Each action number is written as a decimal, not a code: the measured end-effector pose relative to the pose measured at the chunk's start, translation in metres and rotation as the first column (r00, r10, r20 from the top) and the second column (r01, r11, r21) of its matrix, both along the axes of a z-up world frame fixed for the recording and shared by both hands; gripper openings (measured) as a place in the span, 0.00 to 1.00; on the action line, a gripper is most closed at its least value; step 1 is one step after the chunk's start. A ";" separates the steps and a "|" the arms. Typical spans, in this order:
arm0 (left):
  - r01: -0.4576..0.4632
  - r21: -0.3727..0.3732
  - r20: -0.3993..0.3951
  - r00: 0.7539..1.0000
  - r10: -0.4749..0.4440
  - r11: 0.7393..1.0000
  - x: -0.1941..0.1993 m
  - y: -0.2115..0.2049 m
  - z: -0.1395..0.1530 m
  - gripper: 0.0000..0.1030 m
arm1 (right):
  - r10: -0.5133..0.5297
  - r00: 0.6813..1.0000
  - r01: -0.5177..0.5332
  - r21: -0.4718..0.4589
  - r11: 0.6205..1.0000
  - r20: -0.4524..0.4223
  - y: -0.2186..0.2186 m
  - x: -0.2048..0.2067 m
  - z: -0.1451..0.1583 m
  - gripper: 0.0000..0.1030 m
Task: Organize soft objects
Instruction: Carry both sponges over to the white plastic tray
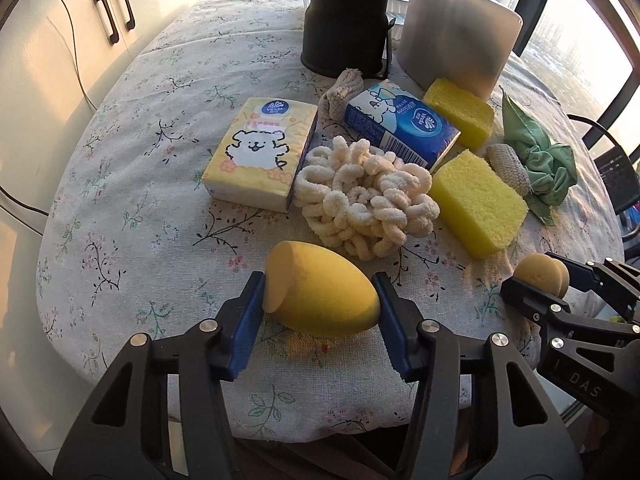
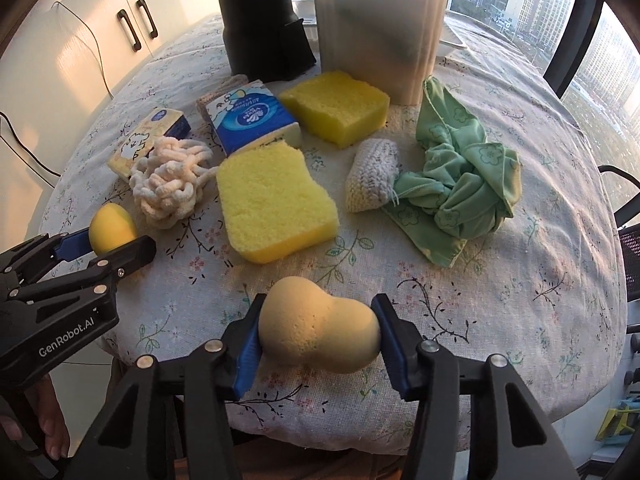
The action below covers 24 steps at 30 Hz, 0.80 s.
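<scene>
Our left claw (image 1: 320,300) pinches the egg-shaped yellow sponge (image 1: 320,294) near the surface's (image 1: 132,184) front edge. Our right claw (image 2: 318,334) pinches the gourd-shaped beige sponge (image 2: 318,334) at that same edge, both just above the cloth.

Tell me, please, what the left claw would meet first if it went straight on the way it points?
Holding the egg sponge, the left claw would likely run into the cream loop scrubber first; depth is uncertain in this fisheye view.

Two low, close wrist views facing across the table (image 1: 120,184), sharing its sponge pile, left view further left.
</scene>
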<state>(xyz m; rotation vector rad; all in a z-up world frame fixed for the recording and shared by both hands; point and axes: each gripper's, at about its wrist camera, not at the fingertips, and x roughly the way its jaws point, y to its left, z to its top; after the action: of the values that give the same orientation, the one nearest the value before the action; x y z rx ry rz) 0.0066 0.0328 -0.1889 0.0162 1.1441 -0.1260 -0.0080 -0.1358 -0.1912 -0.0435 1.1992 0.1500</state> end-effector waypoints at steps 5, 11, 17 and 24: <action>0.011 0.026 0.040 0.999 -0.012 1.000 -0.003 0.001 0.014 0.49 | -0.003 1.000 0.003 -0.019 1.000 0.023 -0.004 -0.002 0.011 0.53; -0.005 0.044 0.079 0.997 0.002 0.999 -0.001 0.008 0.031 0.49 | -0.028 0.997 0.029 -0.011 1.000 0.066 -0.014 -0.003 0.034 0.53; -0.065 0.051 0.108 0.992 0.059 0.997 0.022 0.029 0.042 0.50 | -0.080 0.991 0.083 -0.018 0.996 0.109 -0.035 0.011 0.051 0.53; -0.145 0.046 0.107 0.984 0.140 0.988 0.059 0.055 0.042 0.50 | -0.165 0.977 0.171 -0.028 0.985 0.135 -0.071 0.041 0.063 0.53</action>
<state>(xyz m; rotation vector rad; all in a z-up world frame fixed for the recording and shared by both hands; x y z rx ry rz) 0.0651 0.0880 -0.1467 -0.0115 1.0410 0.0329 0.0332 -0.2067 -0.1283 0.0135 1.0685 -0.0250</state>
